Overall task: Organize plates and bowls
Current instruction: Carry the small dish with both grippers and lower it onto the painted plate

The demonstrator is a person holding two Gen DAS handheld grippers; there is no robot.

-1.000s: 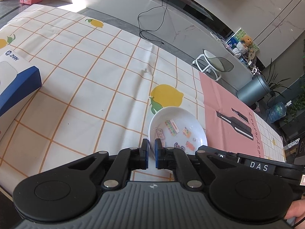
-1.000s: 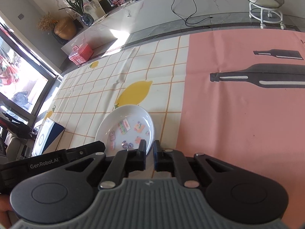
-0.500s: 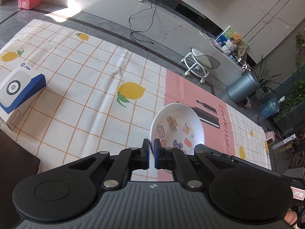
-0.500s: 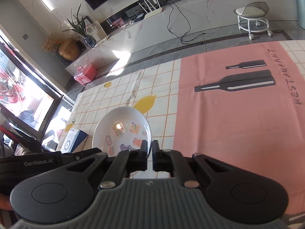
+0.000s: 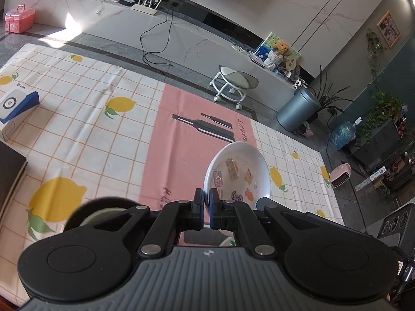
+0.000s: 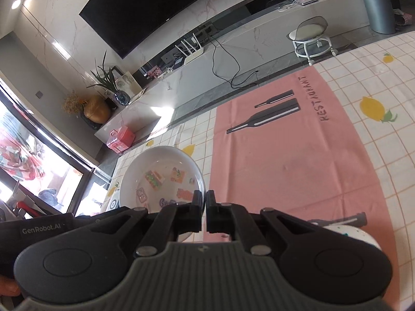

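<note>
A white bowl (image 5: 238,173) with cartoon stickers inside hangs above the table, held from both sides. My left gripper (image 5: 206,202) is shut on its left rim. In the right wrist view the same bowl (image 6: 160,173) has my right gripper (image 6: 205,202) shut on its right rim, with the left gripper's body (image 6: 44,230) below it. A dark round dish (image 5: 103,212) with a pale inside sits on the cloth under my left gripper. A white speckled bowl (image 6: 358,233) shows partly behind my right gripper.
A lemon-check tablecloth (image 5: 77,134) with a pink placemat (image 5: 181,150) covers the table. A blue and white box (image 5: 15,103) lies at the far left, and a black slab (image 5: 10,173) sits at the left edge. A black speaker (image 5: 396,223) stands at the right.
Both grippers have lifted the sticker bowl off the cloth and carried it rightward, from the lemon-check part to above the pink placemat. The table looks farther below.
</note>
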